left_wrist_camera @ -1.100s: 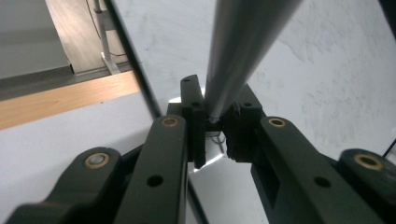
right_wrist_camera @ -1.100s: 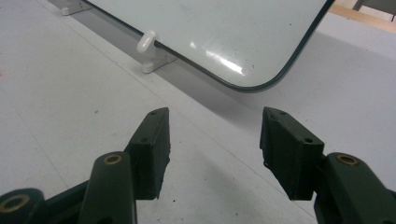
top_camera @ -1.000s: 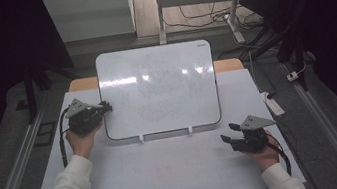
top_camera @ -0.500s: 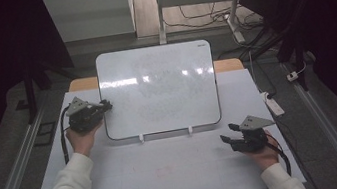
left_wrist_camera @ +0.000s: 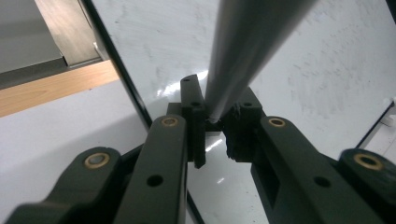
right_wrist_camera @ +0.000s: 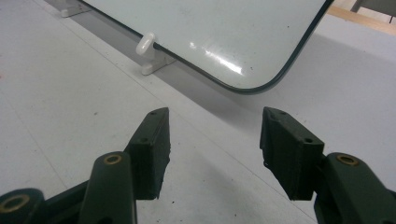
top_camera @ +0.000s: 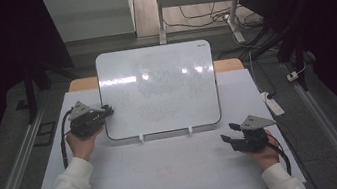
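A white whiteboard (top_camera: 158,88) stands tilted on two small white feet (top_camera: 142,139) at the middle of the table. My left gripper (top_camera: 107,112) is at the board's left edge, its tips over the board. In the left gripper view this left gripper (left_wrist_camera: 215,133) is shut on the end of a smooth grey rod (left_wrist_camera: 252,42), a marker by its look, which runs up and out of the picture in front of the whiteboard (left_wrist_camera: 327,60). My right gripper (top_camera: 228,133) rests low on the table off the board's lower right corner. Its jaws stand open with nothing between them, as the right gripper view (right_wrist_camera: 215,140) shows.
The table (top_camera: 168,175) has a white top with a wooden strip (top_camera: 227,64) behind the board. A white power strip (top_camera: 274,104) lies beside the table's right edge. One white foot (right_wrist_camera: 149,51) of the board sits ahead of the right gripper. Metal rails run along both sides.
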The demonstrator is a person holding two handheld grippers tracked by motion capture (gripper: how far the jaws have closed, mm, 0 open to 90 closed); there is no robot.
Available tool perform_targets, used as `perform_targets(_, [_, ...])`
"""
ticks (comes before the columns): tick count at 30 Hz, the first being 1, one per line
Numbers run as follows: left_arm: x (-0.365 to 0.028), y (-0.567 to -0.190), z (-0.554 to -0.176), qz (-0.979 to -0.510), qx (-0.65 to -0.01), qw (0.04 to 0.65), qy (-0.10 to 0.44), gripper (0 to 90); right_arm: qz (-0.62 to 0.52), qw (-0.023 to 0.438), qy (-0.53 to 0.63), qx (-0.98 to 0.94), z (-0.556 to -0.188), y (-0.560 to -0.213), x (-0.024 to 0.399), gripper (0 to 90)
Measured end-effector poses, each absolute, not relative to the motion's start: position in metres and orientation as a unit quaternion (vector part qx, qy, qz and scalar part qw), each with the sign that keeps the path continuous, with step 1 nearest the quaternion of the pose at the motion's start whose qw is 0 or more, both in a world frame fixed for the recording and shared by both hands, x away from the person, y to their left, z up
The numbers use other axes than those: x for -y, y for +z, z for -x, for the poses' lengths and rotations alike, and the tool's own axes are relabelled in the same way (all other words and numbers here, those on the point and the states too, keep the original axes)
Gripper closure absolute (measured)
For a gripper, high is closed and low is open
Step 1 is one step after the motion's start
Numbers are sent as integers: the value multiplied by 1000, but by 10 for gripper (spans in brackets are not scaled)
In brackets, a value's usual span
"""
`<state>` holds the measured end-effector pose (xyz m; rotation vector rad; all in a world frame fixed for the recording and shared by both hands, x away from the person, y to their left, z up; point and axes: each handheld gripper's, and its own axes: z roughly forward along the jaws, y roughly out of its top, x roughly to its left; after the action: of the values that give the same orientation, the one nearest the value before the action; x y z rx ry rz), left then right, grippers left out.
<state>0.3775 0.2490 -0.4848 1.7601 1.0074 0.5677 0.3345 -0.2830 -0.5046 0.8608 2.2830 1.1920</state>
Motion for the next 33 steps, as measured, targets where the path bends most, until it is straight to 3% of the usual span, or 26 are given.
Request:
perform_targets(8, [-236,-481,-374,-734,-405,505,208,790,-306,214,436,-819,-333,-503,281,430])
perform_targets(21, [-177,-471,-337,-795,-332,503,63,789,-283,210,480,-803,-325,-489,266,431])
perform_targets(33, [-150,-488,-319,-819,-308,483,-16,788,-274,218,512,-784,-312,-472,249,427])
